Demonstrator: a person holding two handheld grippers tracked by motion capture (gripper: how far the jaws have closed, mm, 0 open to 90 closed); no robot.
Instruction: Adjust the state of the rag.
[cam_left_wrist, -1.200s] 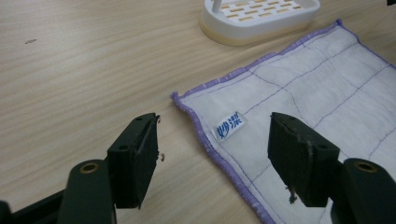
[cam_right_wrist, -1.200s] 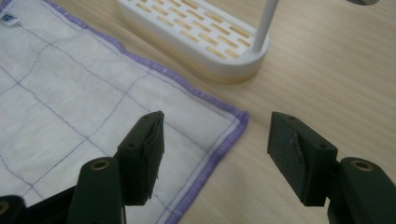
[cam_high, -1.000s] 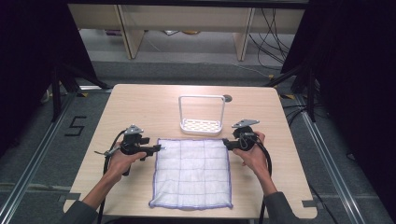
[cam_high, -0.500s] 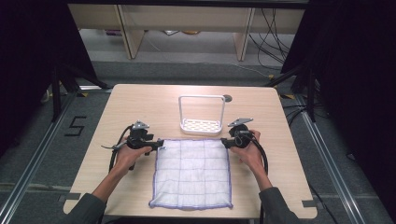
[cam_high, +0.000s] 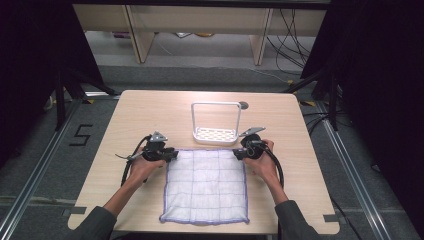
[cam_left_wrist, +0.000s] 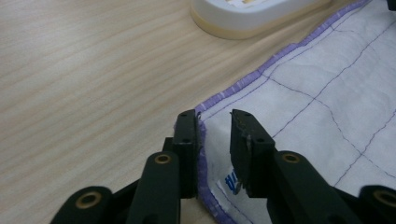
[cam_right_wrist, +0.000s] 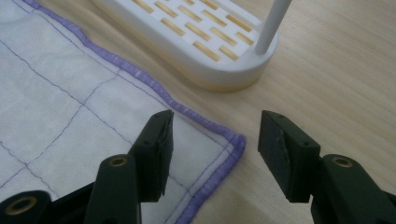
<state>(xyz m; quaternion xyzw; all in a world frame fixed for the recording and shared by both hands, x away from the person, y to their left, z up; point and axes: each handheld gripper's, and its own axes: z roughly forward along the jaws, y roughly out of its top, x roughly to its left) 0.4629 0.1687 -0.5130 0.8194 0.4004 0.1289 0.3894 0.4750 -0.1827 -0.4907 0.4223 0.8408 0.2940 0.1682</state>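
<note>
A white cloth (cam_high: 205, 186) with a thin grid of purple lines and a purple hem lies flat on the near half of the wooden counter (cam_high: 145, 112), its longer sides running from the person towards the far edge and its far short edge lying just in front of a white rack (cam_high: 216, 125) with a slotted base and a tall hoop handle. The cloth's near edge reaches almost to the counter's near rim. The left gripper (cam_high: 173, 154) sits at the cloth's far left corner; in the left gripper view (cam_left_wrist: 214, 135) its jaws have just been closing and now stand narrow, one on each side of the corner's raised hem, with a slim gap still showing beside the inner jaw, so the pads do not yet press the fabric. A small blue printed tag shows on the cloth beside that jaw. The right gripper (cam_high: 236, 154) sits at the far right corner; in the right gripper view (cam_right_wrist: 215, 140) its jaws are spread wide, one over the cloth and the other over bare wood, with the hemmed corner lying between them untouched. The rack's base lies just beyond both corners
</note>
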